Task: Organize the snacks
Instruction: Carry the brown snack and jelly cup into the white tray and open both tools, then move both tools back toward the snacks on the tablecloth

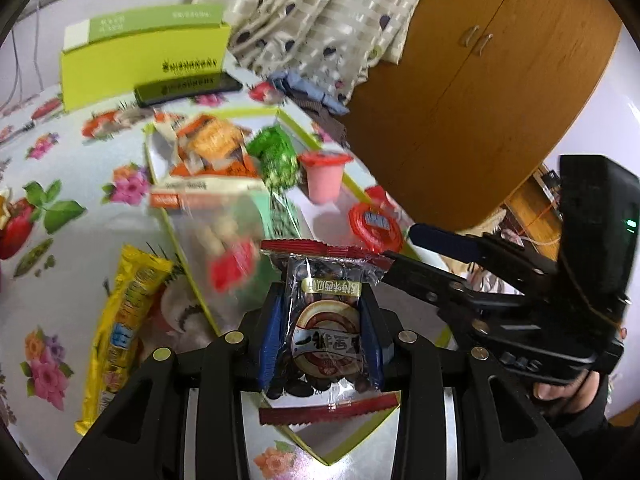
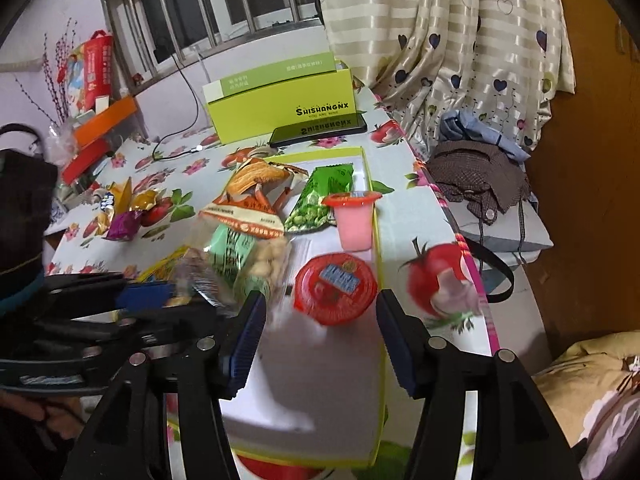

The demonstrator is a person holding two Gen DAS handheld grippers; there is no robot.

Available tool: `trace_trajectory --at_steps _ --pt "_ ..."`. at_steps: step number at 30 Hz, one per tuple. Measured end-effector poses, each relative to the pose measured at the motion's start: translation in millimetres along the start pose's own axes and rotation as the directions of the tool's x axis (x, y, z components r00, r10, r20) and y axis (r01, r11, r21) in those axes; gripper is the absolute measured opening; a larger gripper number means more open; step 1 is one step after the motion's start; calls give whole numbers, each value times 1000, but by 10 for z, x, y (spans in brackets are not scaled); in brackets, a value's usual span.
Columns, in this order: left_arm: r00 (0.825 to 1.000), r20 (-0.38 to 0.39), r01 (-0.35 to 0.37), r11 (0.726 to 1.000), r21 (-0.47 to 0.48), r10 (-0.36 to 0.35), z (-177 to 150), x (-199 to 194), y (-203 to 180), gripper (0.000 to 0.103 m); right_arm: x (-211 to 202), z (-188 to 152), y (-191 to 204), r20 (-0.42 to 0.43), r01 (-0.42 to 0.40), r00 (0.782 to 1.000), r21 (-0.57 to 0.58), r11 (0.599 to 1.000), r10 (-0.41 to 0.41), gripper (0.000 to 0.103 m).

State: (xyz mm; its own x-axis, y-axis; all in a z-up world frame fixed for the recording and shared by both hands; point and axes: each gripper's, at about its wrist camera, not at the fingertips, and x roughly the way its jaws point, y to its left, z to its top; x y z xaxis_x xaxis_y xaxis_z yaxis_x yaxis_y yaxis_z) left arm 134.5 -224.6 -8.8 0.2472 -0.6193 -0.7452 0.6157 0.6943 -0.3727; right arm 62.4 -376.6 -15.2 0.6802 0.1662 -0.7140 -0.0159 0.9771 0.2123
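The left gripper pinches a dark seed packet between its pads. The right gripper stands spread and empty; just beyond its fingers a red-lidded jelly cup lies in the green-rimmed tray, a pink cup farther off.

- Glossy clear plastic wrapper with red crimped ends on the dark snack packet.
- Shiny floral oilcloth on the table.
- Smooth varnished wood on the cabinet.
- Satiny striped cloth in the curtain.
- Matt lime cardboard box.
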Motion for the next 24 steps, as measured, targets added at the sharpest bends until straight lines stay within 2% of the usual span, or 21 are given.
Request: trace_trajectory --at_steps 5,9,16,20,24 --pt "999 -47 -17 1000 4 17 -76 108 15 38 43 -147 41 -55 4 998 -7 1000 -5 55" --pt "999 -23 -44 999 1 44 24 116 90 38 121 -127 91 -61 19 998 -35 999 -21 46" --pt "981 62 -183 983 1 182 253 136 260 38 353 81 40 -52 43 998 -34 999 -45 31" --pt "983 81 -164 986 -21 165 307 110 355 38 465 195 34 -37 49 998 -44 998 -50 27" --pt "979 128 -153 987 -37 157 280 -126 432 38 423 223 14 -33 42 999 -33 999 -43 28"
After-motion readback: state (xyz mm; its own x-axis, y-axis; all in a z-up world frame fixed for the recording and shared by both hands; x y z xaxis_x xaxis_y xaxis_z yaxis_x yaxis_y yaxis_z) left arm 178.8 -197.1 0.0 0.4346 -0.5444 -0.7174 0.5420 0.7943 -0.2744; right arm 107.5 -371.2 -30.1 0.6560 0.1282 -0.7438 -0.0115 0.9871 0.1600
